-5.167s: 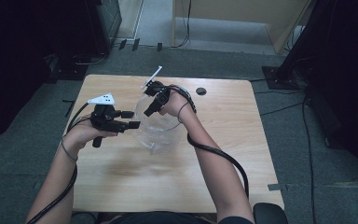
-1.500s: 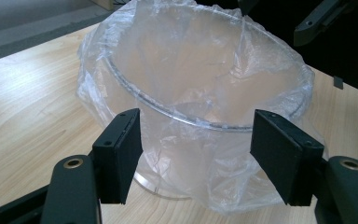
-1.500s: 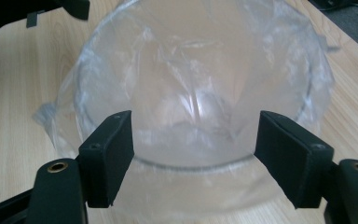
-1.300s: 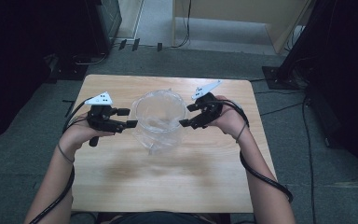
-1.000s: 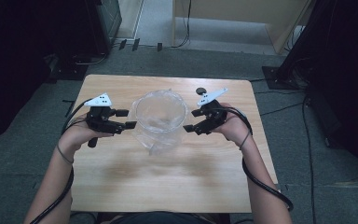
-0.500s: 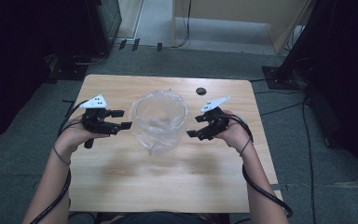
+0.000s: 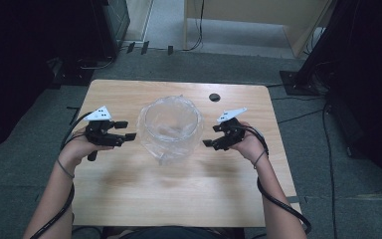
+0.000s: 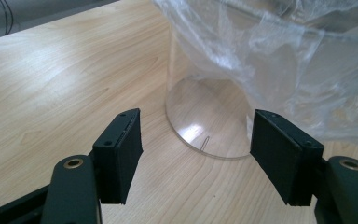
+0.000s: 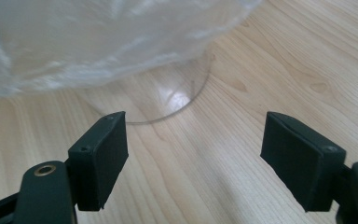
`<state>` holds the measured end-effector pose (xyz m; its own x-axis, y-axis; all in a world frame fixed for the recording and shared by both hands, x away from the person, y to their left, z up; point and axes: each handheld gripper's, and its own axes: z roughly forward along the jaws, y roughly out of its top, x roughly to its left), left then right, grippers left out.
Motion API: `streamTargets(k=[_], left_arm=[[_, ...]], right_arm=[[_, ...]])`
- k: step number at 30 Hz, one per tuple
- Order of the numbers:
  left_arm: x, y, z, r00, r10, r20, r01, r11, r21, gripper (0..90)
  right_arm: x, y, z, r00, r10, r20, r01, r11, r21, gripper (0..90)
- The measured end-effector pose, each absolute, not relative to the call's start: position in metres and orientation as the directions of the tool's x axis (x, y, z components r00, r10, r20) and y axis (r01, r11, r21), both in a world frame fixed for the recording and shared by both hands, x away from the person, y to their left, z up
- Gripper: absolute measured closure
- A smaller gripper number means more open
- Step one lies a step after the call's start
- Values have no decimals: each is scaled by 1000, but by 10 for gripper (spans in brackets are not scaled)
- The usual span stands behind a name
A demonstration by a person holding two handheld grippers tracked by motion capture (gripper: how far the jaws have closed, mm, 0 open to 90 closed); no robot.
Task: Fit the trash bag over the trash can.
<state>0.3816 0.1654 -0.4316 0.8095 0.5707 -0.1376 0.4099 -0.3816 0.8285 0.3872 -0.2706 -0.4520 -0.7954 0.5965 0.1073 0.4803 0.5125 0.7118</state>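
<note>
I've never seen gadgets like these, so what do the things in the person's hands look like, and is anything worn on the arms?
Each hand holds a black two-jaw tool: the left gripper and right gripper. Each carries a pale three-cornered plate on top and trails a thick black cable along the forearm. Close up, the jaws end in flat black rectangular pads on arms with brass-coloured rivets. The forearms are bare; each wrist wears a thin dark band.

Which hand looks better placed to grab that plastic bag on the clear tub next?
Probably the left. The left gripper has its open fingers closer to the bag over the clear tub. The right gripper, also open, sits a little farther away.
</note>
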Motion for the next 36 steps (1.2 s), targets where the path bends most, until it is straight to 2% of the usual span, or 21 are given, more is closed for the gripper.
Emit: streamTargets(k=[17,22,24,28,36], left_arm=[[391,165,-461,796,587,-144,434,-388,813,328],[392,164,-470,795,591,-138,437,-399,806,328],[392,164,-474,794,594,-128,437,-412,799,326],[393,160,-480,798,595,-99,422,-433,796,323],[393,152,-490,809,578,-107,427,-453,783,315]], right_arm=[[395,-279,-478,-769,630,108,509,503,698,216],[396,-280,-486,-786,617,36,469,557,685,198],[396,-280,-490,-785,616,65,483,542,688,192],[397,-279,-496,-792,608,58,479,560,676,190],[401,-279,-507,-783,619,63,496,560,664,184]])
